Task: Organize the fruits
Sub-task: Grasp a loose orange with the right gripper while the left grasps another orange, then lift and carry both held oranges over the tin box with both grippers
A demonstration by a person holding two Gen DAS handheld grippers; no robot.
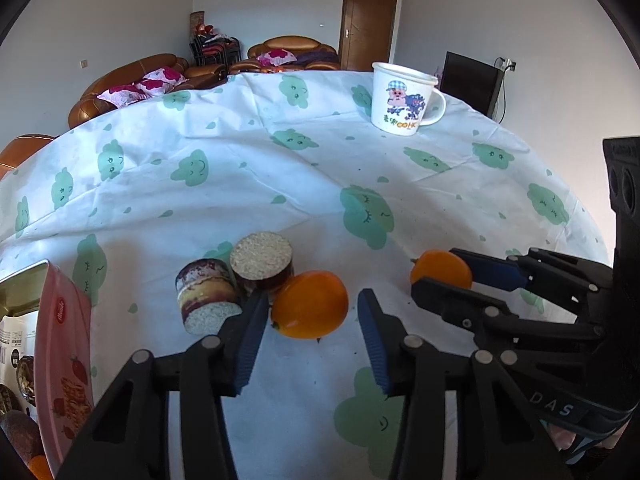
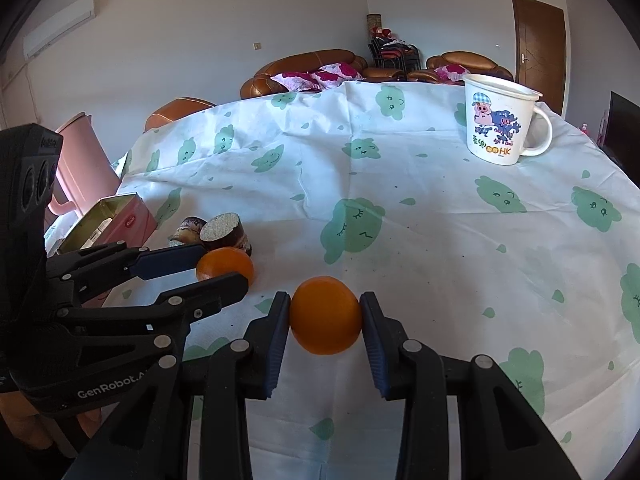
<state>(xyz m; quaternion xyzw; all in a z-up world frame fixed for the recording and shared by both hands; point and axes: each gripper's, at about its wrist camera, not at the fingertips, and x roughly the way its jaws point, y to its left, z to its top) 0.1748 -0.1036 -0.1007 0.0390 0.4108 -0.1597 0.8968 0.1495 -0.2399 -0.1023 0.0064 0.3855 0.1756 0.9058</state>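
While our right gripper (image 2: pixel 325 316) clamps one orange (image 2: pixel 325 314) on the tablecloth (image 2: pixel 440 240), our left gripper (image 1: pixel 312 320) brackets a second orange (image 1: pixel 309 305), its pads not yet pressing. Next, we judge, comes closing left and lifting both toward the tin (image 1: pixel 60 340).

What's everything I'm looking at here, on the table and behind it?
oranges: two, orange; one clamped in the right gripper, one between the left gripper's open fingers
cylinder blocks: two, brown with pale speckled ends, touching the left orange
mug: one, white with cartoon print, far side of the table
tin box: one, pink, lid open, left edge
tablecloth: one, white with green prints
sofas: brown, behind the table
door: one, brown
left gripper: black, blue pads
right gripper: black, blue pads
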